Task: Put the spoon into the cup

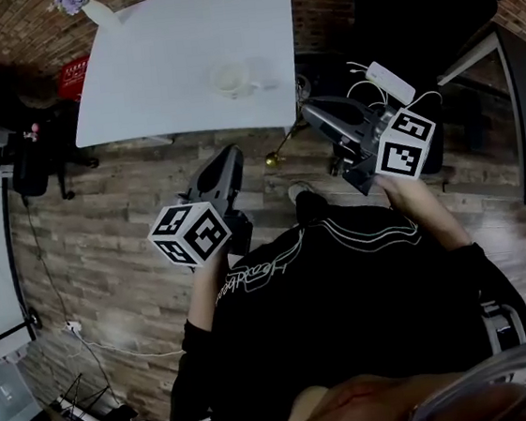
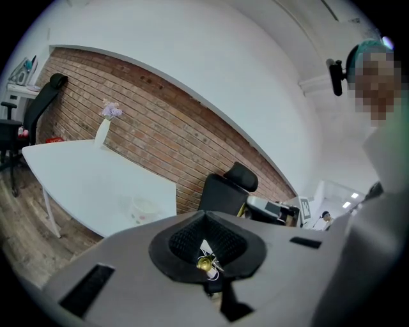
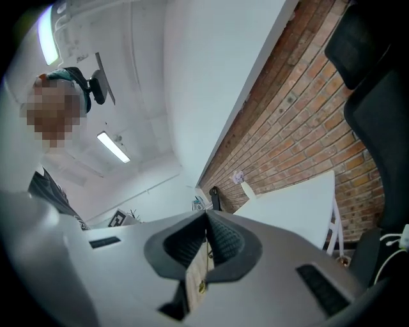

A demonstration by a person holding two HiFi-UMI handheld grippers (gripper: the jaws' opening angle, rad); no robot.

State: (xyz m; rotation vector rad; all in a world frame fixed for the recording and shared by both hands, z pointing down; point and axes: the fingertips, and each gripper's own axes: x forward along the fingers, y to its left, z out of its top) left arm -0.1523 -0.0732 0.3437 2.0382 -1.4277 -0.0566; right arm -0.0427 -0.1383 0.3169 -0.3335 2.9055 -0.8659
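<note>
Brick-walled room, plank floor, white table [image 1: 177, 35] ahead of both sets of jaws. Cup [image 1: 234, 78] stands on the table's near half, well ahead of both tips, and looks empty. Nothing is touching it.

Right gripper [image 1: 311, 111]: jaws pressed together on the spoon [image 1: 274, 159]. The thin gold stem is pinched at the tips and hangs down and back from them, ending in a gold knob. The right gripper view shows that stem running down the seam between the closed jaws [image 3: 203, 268].

Left gripper [image 1: 230, 157]: jaws together, nothing visibly gripped. A gold blob [image 2: 204, 262] shows in the slit at their base; I can't tell whether it's pinched or just sits behind. From the head view I'd say the spoon end hangs just beside the left tips, apart from them.

Status, my read: pickup done, spoon airborne short of the table edge. Still left: carry it over the cup, lower it in, release.
</note>
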